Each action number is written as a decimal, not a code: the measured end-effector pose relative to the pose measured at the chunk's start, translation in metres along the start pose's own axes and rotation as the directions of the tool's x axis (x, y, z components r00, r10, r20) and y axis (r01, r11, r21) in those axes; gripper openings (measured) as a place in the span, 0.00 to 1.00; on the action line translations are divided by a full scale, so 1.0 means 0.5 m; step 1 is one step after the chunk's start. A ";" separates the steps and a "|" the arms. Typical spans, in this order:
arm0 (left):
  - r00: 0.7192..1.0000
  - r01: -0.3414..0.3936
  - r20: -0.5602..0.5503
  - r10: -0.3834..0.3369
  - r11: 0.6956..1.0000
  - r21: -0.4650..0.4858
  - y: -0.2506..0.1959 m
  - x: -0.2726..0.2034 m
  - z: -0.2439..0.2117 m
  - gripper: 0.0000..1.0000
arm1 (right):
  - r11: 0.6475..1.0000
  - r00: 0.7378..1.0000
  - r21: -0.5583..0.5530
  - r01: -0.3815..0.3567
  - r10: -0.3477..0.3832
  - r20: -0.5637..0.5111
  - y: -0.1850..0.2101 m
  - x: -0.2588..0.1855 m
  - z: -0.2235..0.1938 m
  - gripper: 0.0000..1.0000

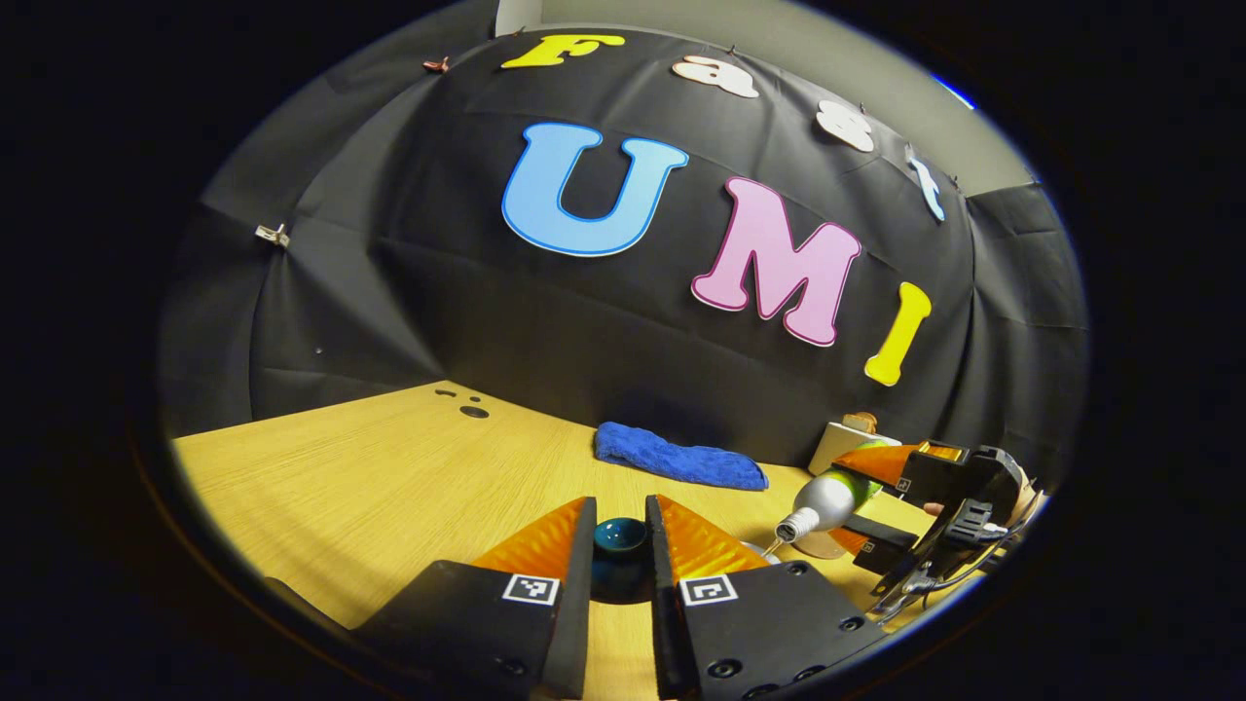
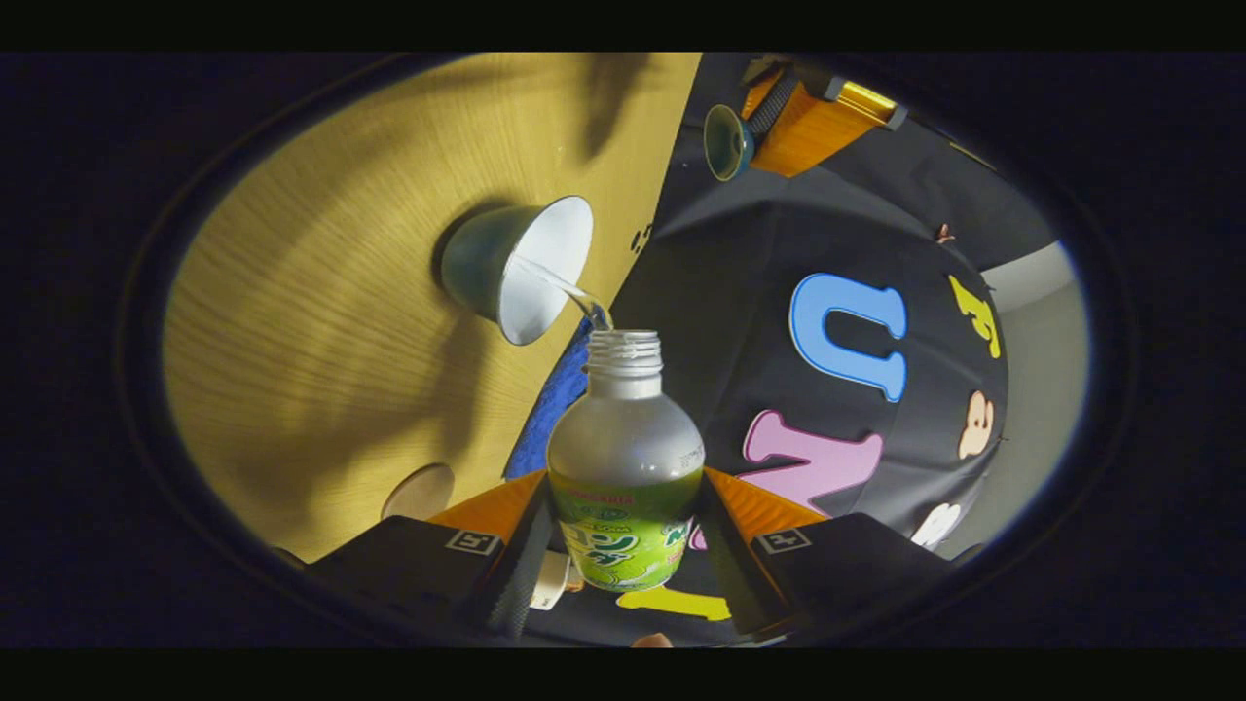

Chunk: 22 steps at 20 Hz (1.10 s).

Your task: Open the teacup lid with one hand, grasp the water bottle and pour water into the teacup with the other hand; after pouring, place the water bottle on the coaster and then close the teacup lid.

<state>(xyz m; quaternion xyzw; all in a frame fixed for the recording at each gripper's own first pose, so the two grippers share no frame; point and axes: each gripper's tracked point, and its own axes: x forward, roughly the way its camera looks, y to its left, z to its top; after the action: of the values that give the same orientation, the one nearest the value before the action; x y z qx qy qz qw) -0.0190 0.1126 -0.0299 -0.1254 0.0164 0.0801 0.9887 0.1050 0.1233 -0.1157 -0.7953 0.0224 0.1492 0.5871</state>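
Pouring, we hold the water bottle (image 2: 625, 458) tipped over, its long axis near level and its open neck aimed at the teacup (image 2: 516, 268) on the table (image 2: 321, 292); a thin stream runs into the white inside. Our right tongs (image 2: 623, 545) are clamped on the bottle's labelled body. Our left tongs (image 1: 621, 545) grip the teacup lid (image 1: 620, 540), raised above the table, with a blue cloth (image 1: 678, 458) at the far edge.

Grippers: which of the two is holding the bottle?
The right gripper, clamped on the tilted water bottle pouring into the teacup. The left gripper holds the teacup lid instead.
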 end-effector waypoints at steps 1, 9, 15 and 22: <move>1.000 -0.001 -0.001 0.001 1.000 -0.001 0.001 -0.001 0.000 0.31 | 1.000 1.000 -0.012 0.000 0.000 -0.002 -0.001 0.001 -0.002 0.80; 1.000 -0.002 -0.004 0.002 1.000 -0.006 0.000 -0.003 0.002 0.31 | 0.989 1.000 -0.144 0.023 -0.022 0.005 -0.017 0.007 -0.008 0.75; 1.000 -0.008 -0.005 0.008 1.000 -0.012 0.005 -0.006 0.004 0.31 | 0.951 0.993 -0.287 0.112 -0.100 0.056 -0.048 0.004 0.002 0.79; 1.000 -0.009 -0.010 0.009 1.000 -0.011 0.005 -0.005 0.002 0.31 | 0.900 0.977 -0.379 0.214 -0.190 0.099 -0.068 -0.002 0.003 0.80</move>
<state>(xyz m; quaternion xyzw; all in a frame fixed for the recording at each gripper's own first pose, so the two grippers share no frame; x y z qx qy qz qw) -0.0220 0.1148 -0.0294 -0.1314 0.0215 0.0838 0.9875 0.1106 0.1351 -0.0845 -0.8888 -0.1075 0.1126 0.4310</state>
